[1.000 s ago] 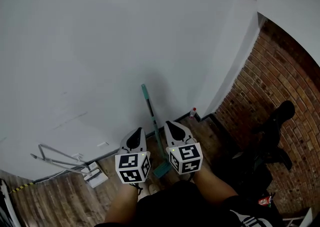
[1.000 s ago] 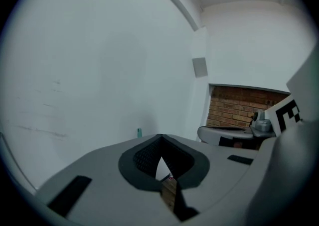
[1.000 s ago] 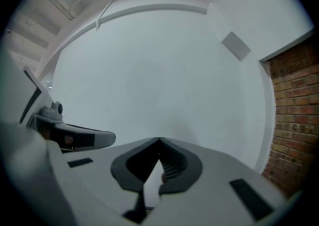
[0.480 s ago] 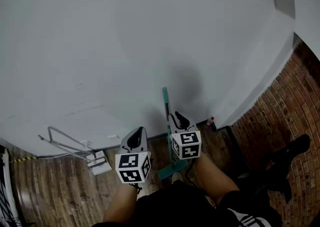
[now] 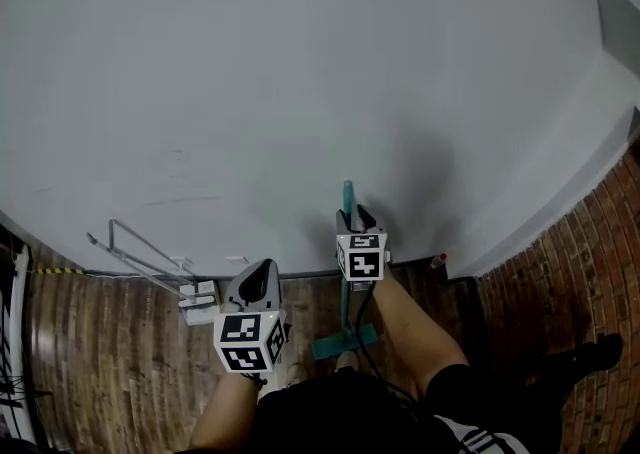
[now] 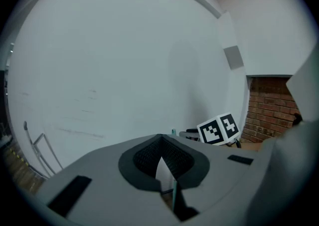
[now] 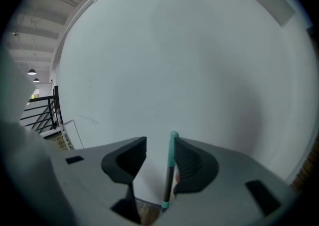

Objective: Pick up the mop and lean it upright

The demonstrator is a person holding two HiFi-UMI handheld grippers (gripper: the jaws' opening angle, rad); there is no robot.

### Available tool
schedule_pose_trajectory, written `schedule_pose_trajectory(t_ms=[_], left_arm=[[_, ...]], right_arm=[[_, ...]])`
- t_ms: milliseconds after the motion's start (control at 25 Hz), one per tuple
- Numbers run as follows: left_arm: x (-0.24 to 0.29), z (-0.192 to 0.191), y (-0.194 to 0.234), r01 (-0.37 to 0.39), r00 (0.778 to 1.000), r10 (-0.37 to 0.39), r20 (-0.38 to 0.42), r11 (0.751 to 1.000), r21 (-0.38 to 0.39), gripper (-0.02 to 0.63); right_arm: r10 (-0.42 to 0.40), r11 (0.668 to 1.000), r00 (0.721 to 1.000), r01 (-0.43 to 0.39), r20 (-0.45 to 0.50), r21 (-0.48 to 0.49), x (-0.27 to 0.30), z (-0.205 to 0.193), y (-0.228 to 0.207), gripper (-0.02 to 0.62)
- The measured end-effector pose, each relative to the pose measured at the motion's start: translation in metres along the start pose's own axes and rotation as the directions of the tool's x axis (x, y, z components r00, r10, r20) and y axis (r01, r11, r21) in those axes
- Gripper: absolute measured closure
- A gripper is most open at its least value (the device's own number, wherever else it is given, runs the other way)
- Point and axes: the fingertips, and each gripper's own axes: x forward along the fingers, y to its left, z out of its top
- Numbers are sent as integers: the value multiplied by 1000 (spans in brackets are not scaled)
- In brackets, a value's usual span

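Observation:
The mop stands upright against the white wall, its teal handle tip (image 5: 347, 192) at the top and its teal head (image 5: 338, 343) on the wooden floor. My right gripper (image 5: 358, 214) is up at the top of the handle. Its jaws are opening, and the handle (image 7: 172, 156) stands between them, close beside the right pad (image 7: 192, 163) and clear of the left pad. My left gripper (image 5: 262, 273) hangs lower and to the left of the mop, shut with nothing in it (image 6: 159, 136). In the left gripper view, the right gripper's marker cube (image 6: 218, 128) shows beyond the jaws.
A metal rail frame (image 5: 140, 256) and small white boxes (image 5: 198, 294) sit at the wall's foot on the left. A small red-capped bottle (image 5: 440, 260) stands at the corner. A brick wall (image 5: 590, 272) runs along the right. A dark railing (image 7: 42, 115) shows far left.
The right gripper climbed to the handle's top and its jaws parted from the handle. The mop now stands straighter against the wall. The left gripper dropped a little lower.

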Motion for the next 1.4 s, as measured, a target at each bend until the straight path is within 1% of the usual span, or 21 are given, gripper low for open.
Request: schedule_pose_trajectory(t_ms=[80,160,240,320,400,560,640,720,800,1040,1160,1320,1400], left_arm=[[-3,-1,5,-29,1000,29,-5,1000,3,609],[-6,-3,11,-57,998,57,-12,998,5,609],[-11,-6,15,-85,996,85,-21,996,5,609],[-16,-9,20,-115,993,115,-33,993,1,609],[-20,-14,23,-138,989,138,-44,990,-2,609],[-26,-23,26,-164,985,164,-56,986,-3,609],[-28,-26,27,-173,983,172,-61,985,-4,609],[-30,-28,29,-181,982,180,-64,984,-9,609],[-31,-31,32,-185,981,184,-68,983,-15,609],[-28,-29,32,-172,984,171,-55,985,-21,609],[-23,-29,31,-156,987,155,-51,988,-21,609],[-14,-28,28,-126,991,125,-48,992,-21,609],[-9,-27,26,-108,993,107,-47,994,-17,609]], right_arm=[[-3,1000,1000,3,-24,1,21,-6,-3,399],[-37,999,998,36,-49,-24,40,-13,-10,397],[-92,993,994,87,-66,-81,55,-19,-17,401],[-123,988,989,114,-83,-108,69,-26,-18,407],[-132,987,985,122,-109,-100,80,-33,-18,417],[-142,990,977,137,-160,-41,96,-47,-23,436],[-156,988,972,154,-176,-24,101,-52,-28,451],[-174,985,967,172,-185,-26,104,-54,-31,482],[-179,984,966,178,-186,-21,104,-53,-31,483],[-150,989,977,149,-151,-18,88,-51,-22,485],[-147,989,981,149,-124,5,70,-52,-20,486],[-100,994,993,103,-70,40,48,-51,-15,488],[-91,994,993,95,-71,55,33,-52,-15,488]])
